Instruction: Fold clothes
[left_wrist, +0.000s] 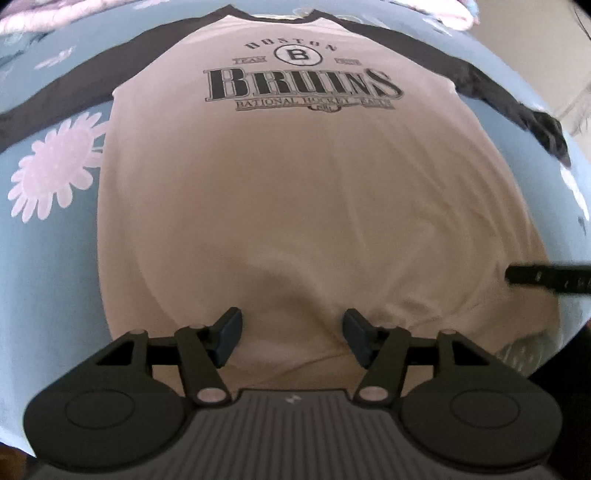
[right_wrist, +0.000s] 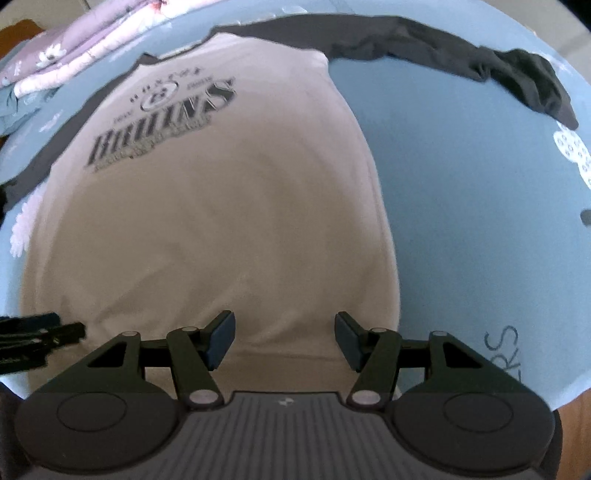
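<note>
Hovering both tools over the hem end of the shirt, which lies face up and spread flat on the blue floral sheet, I have the left gripper and right gripper with jaws apart, holding nothing. I'd pinch the two hem corners evenly, then carry them toward the collar together so the fold lands square.

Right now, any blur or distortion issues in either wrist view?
Left wrist: heavy fisheye bulge, but the shirt print reads sharp; corners vignetted. Right wrist: same bulge, the print is smeared and hard to read; both show soft, even light, no glare.
</note>
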